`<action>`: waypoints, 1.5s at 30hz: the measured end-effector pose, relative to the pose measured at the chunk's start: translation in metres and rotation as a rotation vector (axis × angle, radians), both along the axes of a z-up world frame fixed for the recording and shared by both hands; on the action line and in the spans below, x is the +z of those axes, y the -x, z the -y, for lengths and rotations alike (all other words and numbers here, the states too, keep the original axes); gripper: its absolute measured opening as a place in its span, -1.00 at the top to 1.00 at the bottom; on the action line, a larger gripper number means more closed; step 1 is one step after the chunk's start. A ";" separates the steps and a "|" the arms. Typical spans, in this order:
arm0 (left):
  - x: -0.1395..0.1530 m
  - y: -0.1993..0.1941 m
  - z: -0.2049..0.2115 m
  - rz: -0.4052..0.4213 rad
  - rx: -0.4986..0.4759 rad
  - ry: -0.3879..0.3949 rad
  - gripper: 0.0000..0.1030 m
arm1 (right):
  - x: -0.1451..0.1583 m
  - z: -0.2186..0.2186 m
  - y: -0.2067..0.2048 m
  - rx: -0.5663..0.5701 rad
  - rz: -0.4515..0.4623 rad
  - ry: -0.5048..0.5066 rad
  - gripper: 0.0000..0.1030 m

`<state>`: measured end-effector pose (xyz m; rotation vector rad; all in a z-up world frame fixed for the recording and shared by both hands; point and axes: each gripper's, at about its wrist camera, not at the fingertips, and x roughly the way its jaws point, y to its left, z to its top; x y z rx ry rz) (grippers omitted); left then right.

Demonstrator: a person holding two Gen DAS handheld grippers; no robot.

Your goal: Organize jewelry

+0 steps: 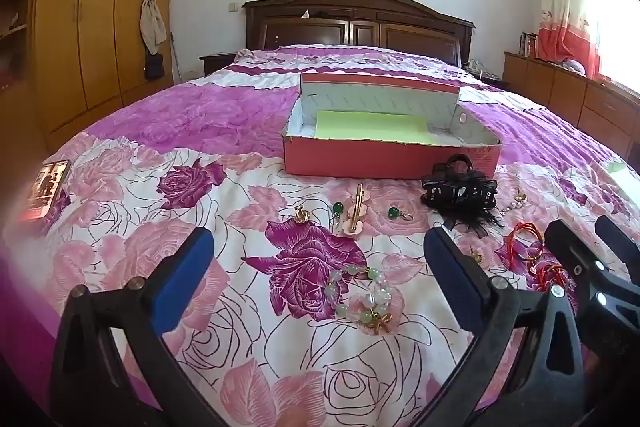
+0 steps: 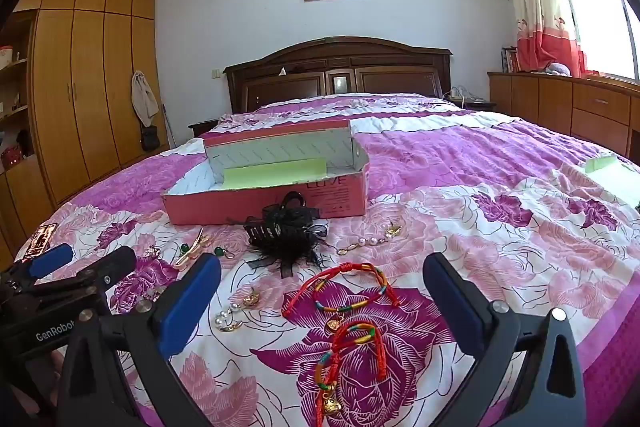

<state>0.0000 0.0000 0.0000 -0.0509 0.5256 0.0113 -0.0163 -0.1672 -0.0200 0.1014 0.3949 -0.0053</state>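
- We hold the left hand-held gripper point(image 1: 316, 275) with its blue-padded jaws spread wide and nothing between the pads; a green bead bracelet point(image 1: 362, 293) lies on the bed point(image 1: 168, 131) in the gap ahead of it, untouched.
- We hold the right hand-held gripper point(image 2: 320, 303) just as wide, also gripping nothing; two red braided cord bracelets point(image 2: 344, 291) with small gold charms lie on the floral quilt between its jaws.
- The open pink cardboard box point(image 1: 384, 159) sits farther up the bed, its lid standing up at the back and a pale green sheet point(image 1: 372, 125) lying inside.
- Just in front of the box, a black feathered hair claw point(image 1: 460, 191) rests on the quilt, near the box's right end.
- Left of the claw we see a pink flower hair clip point(image 1: 354, 211), with a green bead earring point(image 1: 396, 213) on either side and a small gold piece point(image 1: 302, 215) beyond.
- Right of the claw lies a pearl and gold earring point(image 2: 366, 241); a matching pearl earring point(image 2: 234, 311) sits beside the right gripper's left jaw.
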 end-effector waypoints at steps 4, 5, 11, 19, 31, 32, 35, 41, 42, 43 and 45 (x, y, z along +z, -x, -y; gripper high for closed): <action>0.000 -0.001 0.000 0.001 -0.003 -0.001 -0.91 | 0.000 0.000 0.000 0.000 -0.001 0.003 -1.00; 0.000 -0.001 -0.001 0.002 -0.003 -0.001 -0.91 | 0.000 0.000 0.000 0.000 -0.001 0.003 -1.00; 0.000 0.000 0.000 0.005 0.000 -0.004 -0.91 | -0.001 0.000 -0.001 0.000 -0.002 0.003 -1.00; 0.000 0.000 0.000 0.009 0.001 -0.006 -0.91 | 0.000 0.000 0.000 0.000 -0.002 0.003 -1.00; 0.000 0.000 0.000 0.009 0.000 -0.006 -0.91 | 0.000 -0.001 0.000 0.000 -0.002 0.003 -1.00; 0.000 0.000 0.000 0.008 0.000 -0.006 -0.91 | 0.000 0.000 0.000 0.000 -0.002 0.003 -1.00; 0.000 -0.001 -0.001 0.007 0.000 -0.005 -0.91 | 0.000 -0.001 0.000 0.000 -0.002 0.003 -1.00; 0.000 0.000 0.000 0.009 0.001 -0.006 -0.91 | 0.000 -0.001 0.000 0.000 -0.002 0.004 -1.00; 0.000 0.000 0.000 0.008 0.001 -0.006 -0.91 | 0.000 0.000 0.000 0.000 -0.002 0.004 -1.00; 0.000 0.000 0.000 0.007 0.001 -0.006 -0.91 | 0.000 -0.001 0.000 0.000 -0.002 0.004 -1.00; 0.000 0.000 0.000 0.010 0.001 -0.007 -0.91 | 0.000 -0.001 0.000 0.000 -0.003 0.004 -1.00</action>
